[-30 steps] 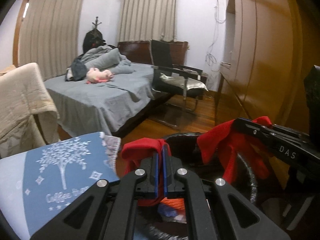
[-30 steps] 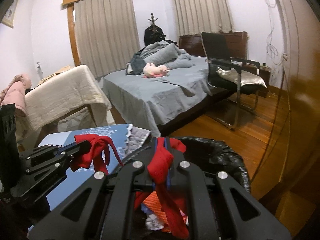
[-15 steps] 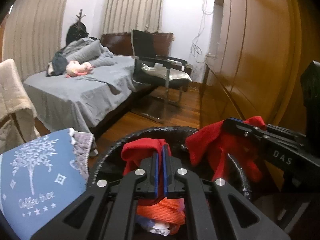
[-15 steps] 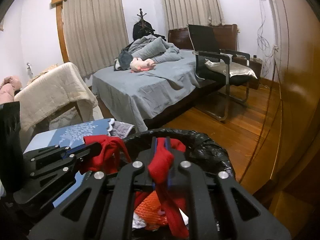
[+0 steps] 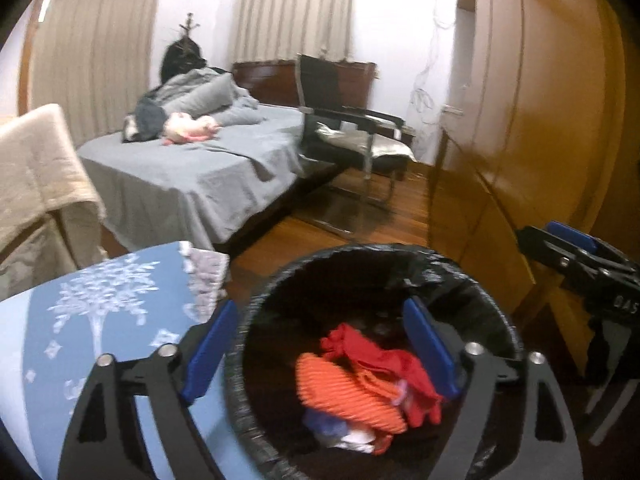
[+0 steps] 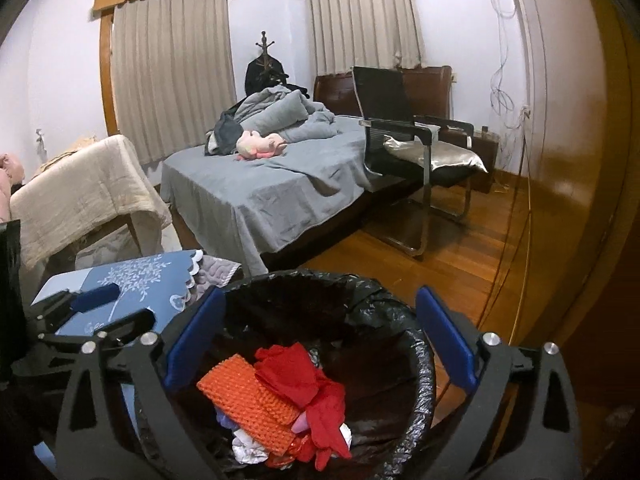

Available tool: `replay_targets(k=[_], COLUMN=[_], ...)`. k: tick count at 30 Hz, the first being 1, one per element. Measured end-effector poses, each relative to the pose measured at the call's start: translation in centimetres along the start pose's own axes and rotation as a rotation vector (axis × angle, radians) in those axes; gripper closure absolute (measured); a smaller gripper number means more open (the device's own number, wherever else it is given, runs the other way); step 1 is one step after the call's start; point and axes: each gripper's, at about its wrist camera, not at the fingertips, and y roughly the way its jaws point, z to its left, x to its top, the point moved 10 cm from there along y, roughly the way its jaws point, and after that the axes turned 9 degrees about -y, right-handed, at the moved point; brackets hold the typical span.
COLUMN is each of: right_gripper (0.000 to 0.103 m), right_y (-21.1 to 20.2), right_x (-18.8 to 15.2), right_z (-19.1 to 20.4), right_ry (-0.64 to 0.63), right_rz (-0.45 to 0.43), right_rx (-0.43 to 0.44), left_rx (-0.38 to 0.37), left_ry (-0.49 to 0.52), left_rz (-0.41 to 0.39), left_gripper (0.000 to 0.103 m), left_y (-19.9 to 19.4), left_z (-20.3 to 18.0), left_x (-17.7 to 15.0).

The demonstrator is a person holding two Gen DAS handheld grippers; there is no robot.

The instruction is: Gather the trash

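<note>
Both my left gripper (image 5: 320, 344) and right gripper (image 6: 320, 336) are opening wide over the black-lined bin (image 6: 416, 332) with nothing between their jaws, since the red cloth (image 6: 316, 396) lies inside on the other trash.

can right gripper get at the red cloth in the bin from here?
Probably yes. The right gripper, jaws opening and empty, hangs over the bin, with the red cloth lying uncovered on top of the pile.
</note>
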Motion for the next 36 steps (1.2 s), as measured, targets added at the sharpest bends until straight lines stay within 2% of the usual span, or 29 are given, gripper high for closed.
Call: replay_targets(k=[4, 17, 28, 36], right_gripper=[0.005, 0.005, 0.005, 0.005], right_y=[-1.1, -5.9, -8.3, -9.2], right_x=[0.4, 1.4, 1.0, 0.5], right_z=[0.9, 6.7, 9.4, 10.9], right_ry=[0.001, -0.014, -0.03, -0.051], right_rz=[-0.004, 0.001, 0.01, 0.009], right_rx=[0.025, 0.117, 0.157, 0.171], left_rx=[0.051, 0.131, 0.187, 0.204], left_ry=[-0.015, -0.076, -0.101, -0.093], left_rz=[-0.037, -0.131, -0.137, -0.133], left_gripper=[0.008, 0.006, 0.006, 0.006], left_y=[-2.5, -10.8, -14.4, -15.4], left_z=[1.8, 4.6, 5.6, 5.4], left_x=[0.6, 1.4, 0.1, -1.1])
